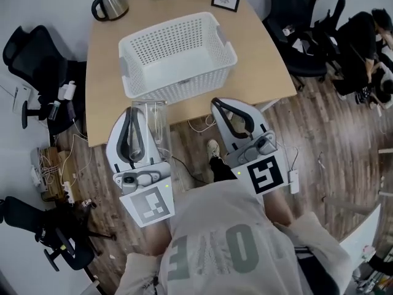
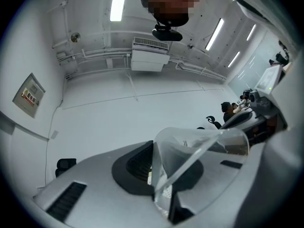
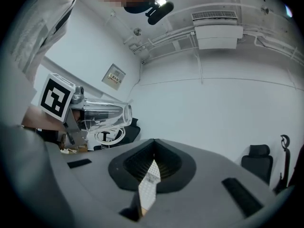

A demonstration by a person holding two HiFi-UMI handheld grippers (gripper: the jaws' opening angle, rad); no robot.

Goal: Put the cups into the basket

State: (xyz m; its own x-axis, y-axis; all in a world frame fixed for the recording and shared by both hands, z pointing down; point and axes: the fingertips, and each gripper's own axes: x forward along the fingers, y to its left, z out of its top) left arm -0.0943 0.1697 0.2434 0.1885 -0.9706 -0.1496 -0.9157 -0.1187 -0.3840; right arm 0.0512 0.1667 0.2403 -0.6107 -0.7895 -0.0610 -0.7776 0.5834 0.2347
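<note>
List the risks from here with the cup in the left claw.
1. The left claw pinches the clear cup by its thin wall, which looks buckled; it could slip out or crumple.
2. The clear cup is short of the near wall of the basket; moving forward too low could knock the rim or shove the basket.

One basket [image 1: 184,88], one kettle [image 1: 110,3], seemingly one cup [image 2: 199,146]

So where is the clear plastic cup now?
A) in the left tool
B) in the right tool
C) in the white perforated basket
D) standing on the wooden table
A: the clear plastic cup is pinched in the left tool, as the left gripper view shows.
</note>
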